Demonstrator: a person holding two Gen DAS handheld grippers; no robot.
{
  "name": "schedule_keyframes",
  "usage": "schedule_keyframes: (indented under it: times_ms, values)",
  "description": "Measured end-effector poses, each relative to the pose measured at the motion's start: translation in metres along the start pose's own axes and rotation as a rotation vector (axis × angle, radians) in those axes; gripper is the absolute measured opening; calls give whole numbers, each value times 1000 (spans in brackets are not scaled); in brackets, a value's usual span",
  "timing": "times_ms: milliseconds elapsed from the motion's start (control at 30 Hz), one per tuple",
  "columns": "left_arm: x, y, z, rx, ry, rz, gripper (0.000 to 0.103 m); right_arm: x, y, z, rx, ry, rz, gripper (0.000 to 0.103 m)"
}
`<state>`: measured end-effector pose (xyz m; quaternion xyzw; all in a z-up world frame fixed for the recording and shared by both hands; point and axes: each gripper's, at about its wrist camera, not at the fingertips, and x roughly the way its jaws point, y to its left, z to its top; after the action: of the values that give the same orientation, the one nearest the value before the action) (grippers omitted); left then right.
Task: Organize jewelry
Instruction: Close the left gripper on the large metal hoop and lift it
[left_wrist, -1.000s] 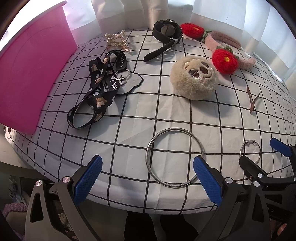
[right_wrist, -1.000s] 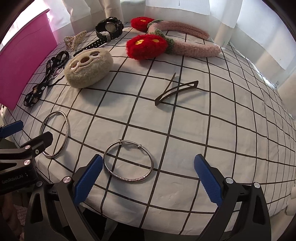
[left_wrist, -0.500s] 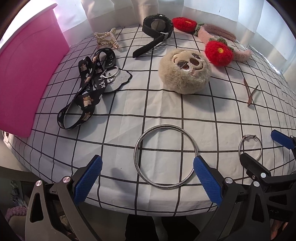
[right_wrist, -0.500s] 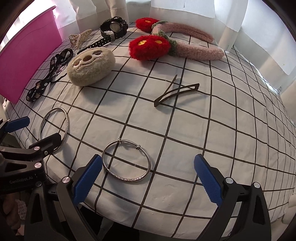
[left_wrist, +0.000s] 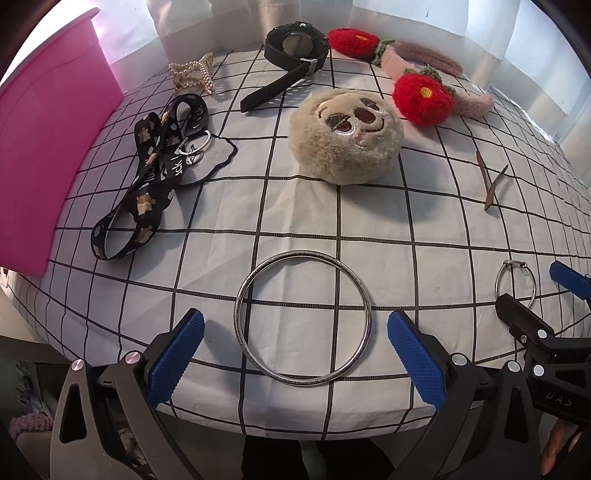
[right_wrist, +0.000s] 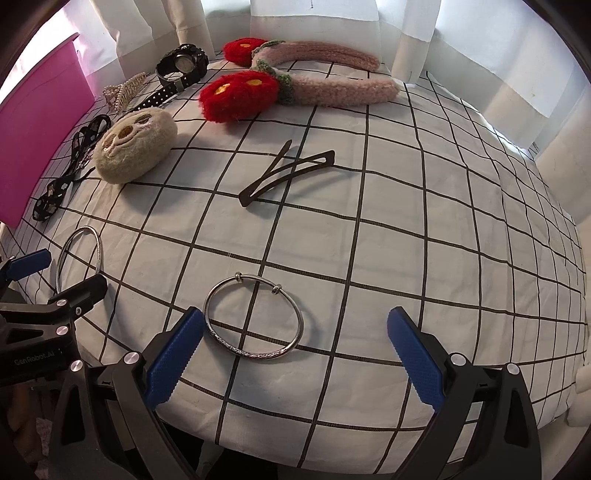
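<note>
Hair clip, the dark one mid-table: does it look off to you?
Yes. The dark hair clip lies sprung open, one prong lifted away from its frame in a V. The two bangles lie flat and intact.

- Large bangle (left_wrist: 303, 319): shiny metal, finely textured
- Small bangle (right_wrist: 253, 320): polished metal, engraved
- Tablecloth (right_wrist: 406, 221): matt, creased cloth
- Plush face (left_wrist: 345, 142): fuzzy
- Finger pads (left_wrist: 175, 356): knurled blue plastic
</note>
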<state>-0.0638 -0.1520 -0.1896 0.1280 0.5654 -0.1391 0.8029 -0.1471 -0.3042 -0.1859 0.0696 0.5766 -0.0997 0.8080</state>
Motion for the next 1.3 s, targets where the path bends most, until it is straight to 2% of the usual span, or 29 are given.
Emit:
schedule_keyframes:
  times_ms: [133,267,633,733,800,900,967,1000,1067,1100,1300]
  values:
    - [3,7,-1,-31,-7,-35,98,1,2,0,0,0,-12,95]
    - [4,6,-2,-25,-32,-32,98,0,2,0,8,-5,-14,95]
    - [3,7,-1,-45,-9,-27,96,-1,2,-1,31,-3,-21,94]
    - [-2,7,-2,-45,-23,-25,84,-2,3,-2,36,-6,-17,94]
    - [-5,7,-3,-40,-35,-26,71,-3,3,-3,34,-7,-15,93]
    - [-5,7,-4,-37,-37,-28,71,-5,2,-4,39,-9,-12,93]
    - [-6,7,-5,-36,-38,-32,71,-7,3,-6,40,-16,-14,90]
    - [-6,7,-5,-35,-38,-33,71,-9,3,-7,38,-24,-15,82]
    - [-6,8,-5,-40,-38,-36,71,-14,5,-7,29,-41,-13,56]
    - [-6,8,-5,-42,-38,-36,71,-15,6,-5,24,-44,-12,52]
    - [-8,12,-5,-64,-36,-50,70,-15,1,-7,41,-57,12,52]
